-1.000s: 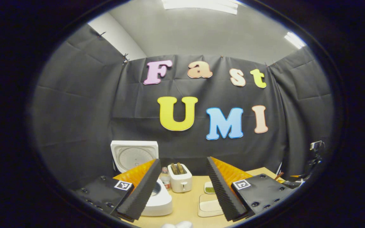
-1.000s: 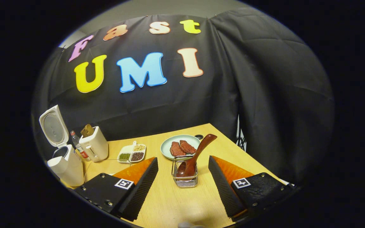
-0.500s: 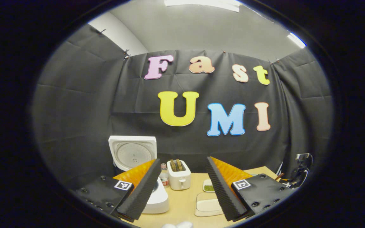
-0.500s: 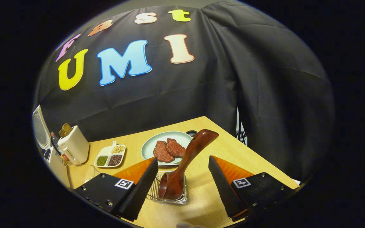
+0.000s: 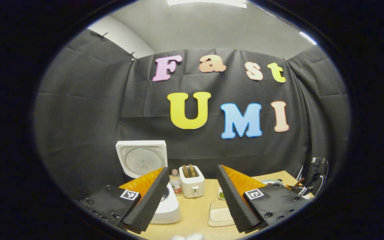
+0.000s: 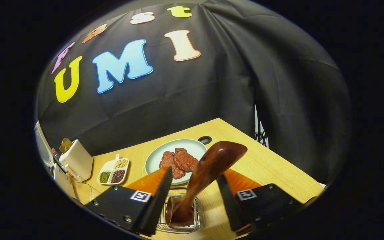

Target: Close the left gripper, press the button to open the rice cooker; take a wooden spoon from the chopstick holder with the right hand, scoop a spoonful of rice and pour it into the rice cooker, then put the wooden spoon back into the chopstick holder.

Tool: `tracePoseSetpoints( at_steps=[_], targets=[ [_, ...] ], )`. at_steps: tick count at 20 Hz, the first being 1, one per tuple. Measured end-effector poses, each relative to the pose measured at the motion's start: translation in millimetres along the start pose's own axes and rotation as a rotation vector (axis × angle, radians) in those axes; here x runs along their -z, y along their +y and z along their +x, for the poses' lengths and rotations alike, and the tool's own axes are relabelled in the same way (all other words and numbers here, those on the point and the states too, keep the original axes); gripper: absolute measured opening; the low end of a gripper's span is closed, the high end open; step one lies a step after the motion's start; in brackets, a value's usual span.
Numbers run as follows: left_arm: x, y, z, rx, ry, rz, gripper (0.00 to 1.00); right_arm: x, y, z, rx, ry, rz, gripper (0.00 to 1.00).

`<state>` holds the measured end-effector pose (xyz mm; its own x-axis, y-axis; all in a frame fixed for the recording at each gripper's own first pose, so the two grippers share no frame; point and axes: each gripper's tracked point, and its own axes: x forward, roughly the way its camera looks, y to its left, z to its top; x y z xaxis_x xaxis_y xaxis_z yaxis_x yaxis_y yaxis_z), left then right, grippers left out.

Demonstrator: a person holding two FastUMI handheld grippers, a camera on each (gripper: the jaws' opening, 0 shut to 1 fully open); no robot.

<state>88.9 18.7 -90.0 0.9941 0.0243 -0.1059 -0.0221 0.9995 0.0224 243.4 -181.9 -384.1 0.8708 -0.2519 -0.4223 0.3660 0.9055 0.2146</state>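
**Right tongs astride the spoon handle; left tongs wide open in the air**

Your right tongs [image 6: 192, 196] stand with a finger on each side of the spoon [image 6: 205, 173], partly open. The handle passes up through the gap between them. You cannot tell from the right gripper view whether either finger touches the wood; a gap shows on the left side, and the right finger is partly hidden behind the handle.

The spoon stands in the holder [image 6: 182, 220], a wire basket on the desk [image 6: 278, 166], just below the fingers. Its bowl is down inside the basket. Its long axis runs steeply upward and leans to the right in this view, with the broad handle end uppermost, above and beyond the fingers.

Behind the spoon lies a plate [image 6: 175, 150] with two pieces of meat. To its left sits a divided dish [image 6: 113, 171] of beans and grains, then a toaster [image 6: 75, 160] near the desk's far left.

Your left tongs [image 5: 192, 196] are wide open and hold nothing. They hang above the desk [image 5: 195, 210], pointing toward the back wall. The cooker [image 5: 165, 208] sits behind the left finger with its lid [image 5: 142, 160] raised upright. A bottle [image 5: 176, 181] and the toaster [image 5: 192, 181] stand just right of it, and a white tray [image 5: 218, 215] lies nearer the right finger.
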Motion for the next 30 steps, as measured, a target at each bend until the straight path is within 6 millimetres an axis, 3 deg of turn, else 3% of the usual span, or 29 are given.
tracePoseSetpoints(
  at_steps=[1,2,3,4,5,6,12,15,18,22,24,27,30],
  targets=[
    [-1,-1,0,-0.001,0.000,0.003,0.99,-1,-1,1,0.003,-0.003,-0.001,0.69],
    [-1,-2,0,-0.001,0.000,0.005,1.00,-3,3,-1,-0.022,-0.002,0.013,0.44],
    [-1,-5,-1,0.004,0.002,0.005,1.00,-1,4,1,-0.029,0.008,0.024,0.37],
    [-2,-6,-1,0.005,-0.001,0.006,1.00,-1,9,-2,-0.056,0.026,0.027,0.25],
    [-3,-7,0,0.006,-0.002,0.009,0.99,-4,7,1,-0.044,0.015,0.044,0.25],
    [-3,-7,-1,0.005,-0.002,0.012,0.99,-2,10,-1,-0.052,0.021,0.046,0.17],
    [-5,-4,-4,0.004,-0.006,0.021,1.00,-5,17,-4,-0.068,0.027,0.039,0.17],
    [-3,3,-6,-0.002,-0.002,0.025,0.99,-23,25,-17,-0.080,-0.004,0.017,0.17],
    [4,14,-6,-0.004,0.013,0.007,0.99,-57,42,-37,-0.103,-0.047,-0.041,0.17],
    [12,39,-11,-0.031,0.009,0.012,0.99,-113,90,-73,-0.165,-0.122,-0.107,0.17],
    [16,49,-14,-0.040,0.001,0.022,0.99,-129,120,-90,-0.205,-0.139,-0.127,0.17],
    [17,64,-19,-0.046,-0.008,0.035,0.99,-136,169,-116,-0.273,-0.149,-0.143,0.16],
    [19,75,-24,-0.050,-0.015,0.036,0.99,-122,217,-135,-0.332,-0.131,-0.170,0.16]
  ],
)
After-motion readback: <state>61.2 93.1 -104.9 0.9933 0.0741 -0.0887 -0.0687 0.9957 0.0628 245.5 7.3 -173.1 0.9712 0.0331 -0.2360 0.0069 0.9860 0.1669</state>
